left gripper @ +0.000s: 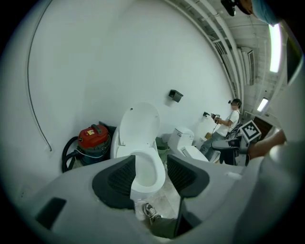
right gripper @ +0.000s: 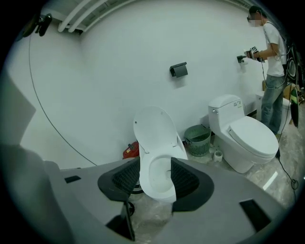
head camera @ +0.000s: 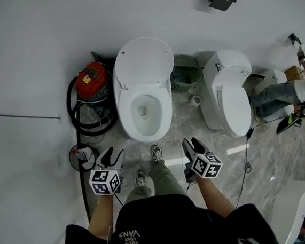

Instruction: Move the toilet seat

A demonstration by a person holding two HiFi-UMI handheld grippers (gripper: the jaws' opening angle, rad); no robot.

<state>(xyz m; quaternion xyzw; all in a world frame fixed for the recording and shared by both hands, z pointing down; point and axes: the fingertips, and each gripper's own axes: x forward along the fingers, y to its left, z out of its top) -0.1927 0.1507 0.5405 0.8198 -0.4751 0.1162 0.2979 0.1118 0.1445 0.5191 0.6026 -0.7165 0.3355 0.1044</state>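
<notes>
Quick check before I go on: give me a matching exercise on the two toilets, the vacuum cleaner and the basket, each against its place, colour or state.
Things:
1. toilet in front
2. second toilet
3. vacuum cleaner
4. basket

Place, colour or state:
a. lid down
b. between the toilets
c. lid up
d. red

Pairs: 1-c, 2-a, 3-d, 4-b

Both grippers forward, fingers parted.
The left gripper (head camera: 113, 155) and right gripper (head camera: 192, 143) are held side by side, well apart, on bare forearms (head camera: 100, 212) extended forward and down. On each gripper the fingers (left gripper: 119, 178) stand apart and grip nothing.
</notes>
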